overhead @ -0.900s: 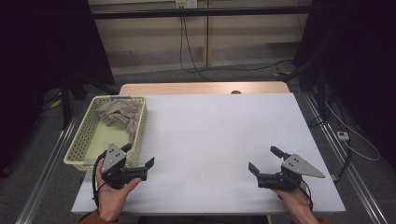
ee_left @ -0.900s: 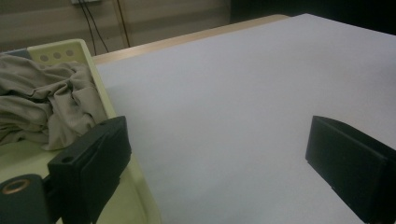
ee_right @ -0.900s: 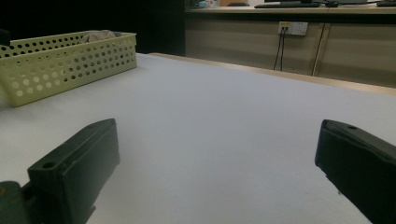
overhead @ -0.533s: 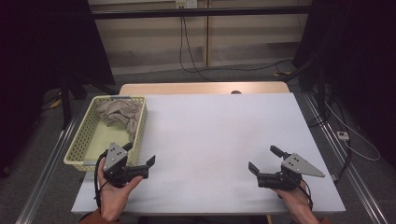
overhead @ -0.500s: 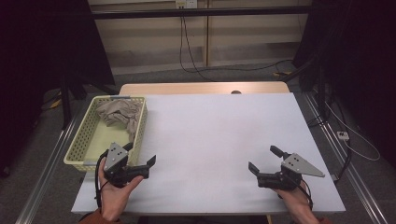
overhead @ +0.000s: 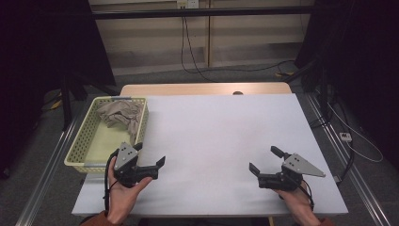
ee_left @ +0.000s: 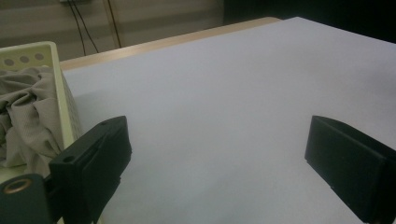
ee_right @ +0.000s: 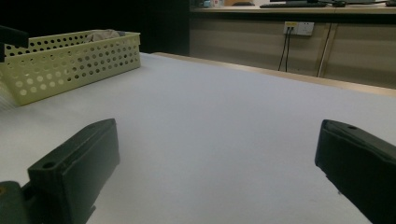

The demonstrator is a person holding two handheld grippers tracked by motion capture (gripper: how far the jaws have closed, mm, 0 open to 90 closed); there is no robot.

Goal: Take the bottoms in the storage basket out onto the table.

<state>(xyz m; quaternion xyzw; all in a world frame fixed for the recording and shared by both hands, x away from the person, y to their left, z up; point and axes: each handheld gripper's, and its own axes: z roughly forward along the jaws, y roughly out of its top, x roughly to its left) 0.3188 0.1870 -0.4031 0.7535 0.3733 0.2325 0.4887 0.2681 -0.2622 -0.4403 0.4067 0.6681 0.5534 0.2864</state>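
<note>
One cloth (overhead: 120, 116) in basket (overhead: 80, 149)

Your counter (overhead: 226, 136) is topped with a pale white sheet, and a bare strip of wood shows along its far edge. On your left edge sits a pale yellow perforated basket (overhead: 82, 149), touching the sheet, with a crumpled beige cloth (overhead: 120, 115) heaped in its far end. The basket's near end is bare.
</note>
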